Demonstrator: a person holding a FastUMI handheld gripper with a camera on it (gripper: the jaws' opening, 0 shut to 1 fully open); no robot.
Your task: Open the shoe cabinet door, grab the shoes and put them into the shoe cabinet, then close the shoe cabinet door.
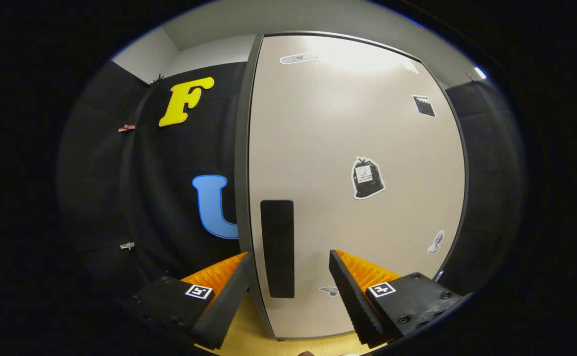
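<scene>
Though spread wide and holding nothing, gripper (288,277) fingers either side of shoe cabinet door's (358,148) black handle (277,247).

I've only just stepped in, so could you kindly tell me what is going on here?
A person is holding a two-finger claw up to a tall beige shoe cabinet door, which is closed. The claw is open and holds nothing. Its orange-and-black fingers sit either side of the black rectangular handle near the door's edge. The door has not yet been opened.
</scene>
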